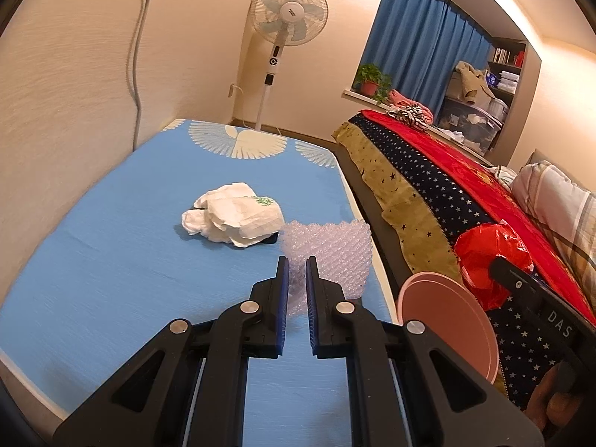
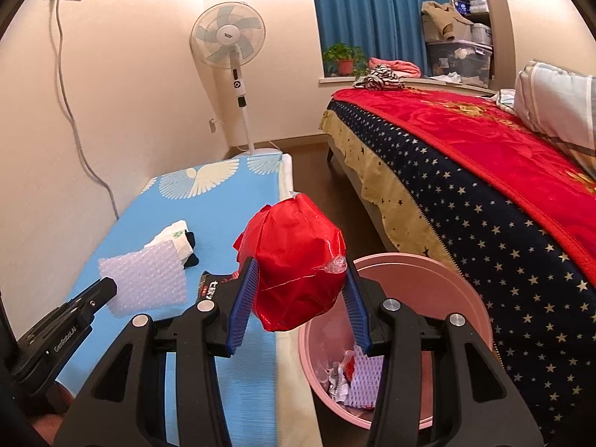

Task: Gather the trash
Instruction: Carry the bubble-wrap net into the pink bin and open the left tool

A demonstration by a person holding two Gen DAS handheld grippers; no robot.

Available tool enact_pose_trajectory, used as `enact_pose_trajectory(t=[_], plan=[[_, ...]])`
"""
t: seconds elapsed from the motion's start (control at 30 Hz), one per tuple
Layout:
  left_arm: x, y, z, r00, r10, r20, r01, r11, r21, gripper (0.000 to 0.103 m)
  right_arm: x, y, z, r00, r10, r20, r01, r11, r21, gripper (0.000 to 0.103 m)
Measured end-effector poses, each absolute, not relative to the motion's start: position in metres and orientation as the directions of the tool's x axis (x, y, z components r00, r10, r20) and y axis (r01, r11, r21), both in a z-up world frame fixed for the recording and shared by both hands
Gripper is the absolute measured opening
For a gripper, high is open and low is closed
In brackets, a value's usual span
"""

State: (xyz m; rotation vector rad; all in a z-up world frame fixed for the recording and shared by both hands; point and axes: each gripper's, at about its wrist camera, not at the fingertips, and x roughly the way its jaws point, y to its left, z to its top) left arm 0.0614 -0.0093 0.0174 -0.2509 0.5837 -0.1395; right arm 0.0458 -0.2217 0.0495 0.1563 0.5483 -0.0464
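My left gripper [image 1: 297, 262] is shut on a sheet of bubble wrap [image 1: 331, 251] and holds it just above the blue mat [image 1: 111, 260]; it also shows in the right wrist view [image 2: 145, 279]. My right gripper [image 2: 301, 264] is shut on a crumpled red plastic bag [image 2: 296, 272] and holds it at the near rim of the pink bin [image 2: 447, 283], which holds paper scraps and bubble wrap. White crumpled tissues [image 1: 231, 214] lie on the mat over a dark object. A black and red wrapper [image 2: 212, 285] lies on the mat near the right gripper.
A bed with a red and starred blanket [image 2: 484, 171] stands to the right of the bin. A standing fan [image 1: 287, 15] is in the far corner. The wall with a cable [image 2: 70, 111] borders the mat on the left. A strip of dark floor [image 2: 316, 164] separates mat and bed.
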Motion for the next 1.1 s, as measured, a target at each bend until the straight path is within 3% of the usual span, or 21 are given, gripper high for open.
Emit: enact_pose_trajectory(t=[1.1], plan=[[0.079, -0.105, 0.006, 0.781, -0.348, -0.518, 0.238, 0.934, -0.267, 0.009, 0.035, -0.301, 0.04, 0.808, -0.276, -0.521, 0.366, 0.928, 0.076, 0.046]])
